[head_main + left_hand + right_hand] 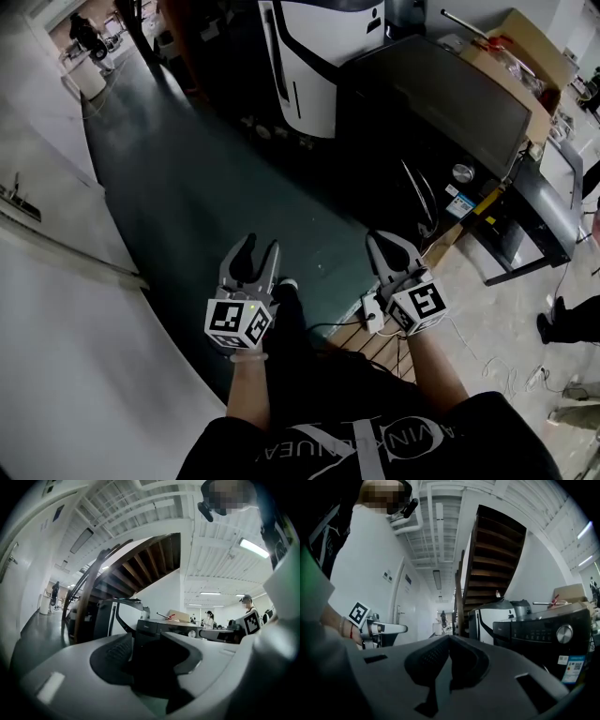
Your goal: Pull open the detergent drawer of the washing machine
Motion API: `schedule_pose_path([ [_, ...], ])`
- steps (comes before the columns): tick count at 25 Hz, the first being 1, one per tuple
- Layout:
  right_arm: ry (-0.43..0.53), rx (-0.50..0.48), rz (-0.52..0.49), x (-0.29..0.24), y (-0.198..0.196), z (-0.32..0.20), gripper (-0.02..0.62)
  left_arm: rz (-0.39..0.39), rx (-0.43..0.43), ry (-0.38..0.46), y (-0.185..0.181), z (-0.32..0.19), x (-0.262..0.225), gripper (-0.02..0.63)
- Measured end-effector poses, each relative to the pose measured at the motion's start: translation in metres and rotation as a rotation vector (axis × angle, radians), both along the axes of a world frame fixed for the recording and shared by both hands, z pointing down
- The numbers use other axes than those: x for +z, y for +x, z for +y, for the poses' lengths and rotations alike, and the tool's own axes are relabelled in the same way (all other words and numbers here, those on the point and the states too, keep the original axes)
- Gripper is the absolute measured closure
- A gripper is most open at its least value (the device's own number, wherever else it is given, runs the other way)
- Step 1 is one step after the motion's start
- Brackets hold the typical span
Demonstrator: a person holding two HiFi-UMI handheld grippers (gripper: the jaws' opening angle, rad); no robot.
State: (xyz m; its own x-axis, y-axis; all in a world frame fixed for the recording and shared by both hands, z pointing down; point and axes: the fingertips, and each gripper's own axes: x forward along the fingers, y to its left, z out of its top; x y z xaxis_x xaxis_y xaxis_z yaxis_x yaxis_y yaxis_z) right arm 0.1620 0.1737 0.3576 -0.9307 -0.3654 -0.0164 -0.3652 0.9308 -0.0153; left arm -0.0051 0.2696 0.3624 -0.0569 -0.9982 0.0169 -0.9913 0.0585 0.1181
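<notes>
the dark green floor [234, 178] runs ahead of me, with a white wall [56, 309] on the left. the black washing machine [441, 103] stands far right, well apart from both tools, and a white and black appliance [319, 56] stands beyond it. its front panel [539, 632] looks flush, and i cannot pick out the detergent drawer on it. the left tool [260, 246] is held level near my body, released, jaws apart with nothing between them. the right tool [386, 240] is just to its right, clenched on nothing. a round knob [565, 633] sits on the panel.
</notes>
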Motion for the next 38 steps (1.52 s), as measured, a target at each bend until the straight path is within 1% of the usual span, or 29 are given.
schedule_pose_path([
  [4,-0.031,0.02,-0.026,0.004,-0.009,-0.015,0.583,-0.009,0.047,-0.012,-0.004,-0.03,0.006,0.433],
  [7,-0.033,0.037,0.001,0.011,-0.016,-0.028,0.583,-0.001,0.077,-0.022,-0.01,-0.052,0.012,0.433],
  [12,-0.068,0.115,-0.032,0.013,-0.031,-0.065,0.583,0.006,0.158,-0.038,-0.026,-0.104,0.019,0.433],
  [17,-0.071,0.206,0.024,0.026,-0.051,-0.106,0.583,0.005,0.227,-0.062,-0.052,-0.164,0.024,0.433],
  [20,-0.065,0.271,0.05,0.025,-0.065,-0.128,0.583,-0.028,0.298,-0.078,-0.064,-0.199,0.021,0.419],
  [23,-0.066,0.336,0.065,0.02,-0.079,-0.147,0.583,-0.071,0.393,-0.092,-0.073,-0.231,0.016,0.419],
  [26,-0.08,0.406,0.076,0.017,-0.091,-0.163,0.583,-0.085,0.489,-0.103,-0.08,-0.258,0.013,0.419],
  [29,-0.111,0.481,0.093,0.012,-0.099,-0.175,0.583,-0.092,0.585,-0.138,-0.081,-0.275,0.011,0.417],
  [32,-0.127,0.533,0.11,0.006,-0.104,-0.185,0.583,-0.066,0.663,-0.148,-0.079,-0.29,0.006,0.416],
  [34,-0.136,0.561,0.107,0.001,-0.107,-0.188,0.583,-0.023,0.706,-0.142,-0.078,-0.295,0.002,0.416],
  [36,-0.154,0.585,0.093,-0.002,-0.111,-0.19,0.583,0.017,0.731,-0.141,-0.076,-0.297,0.002,0.416],
  [38,-0.156,0.594,0.087,-0.001,-0.113,-0.194,0.583,0.028,0.737,-0.154,-0.074,-0.3,0.007,0.416],
])
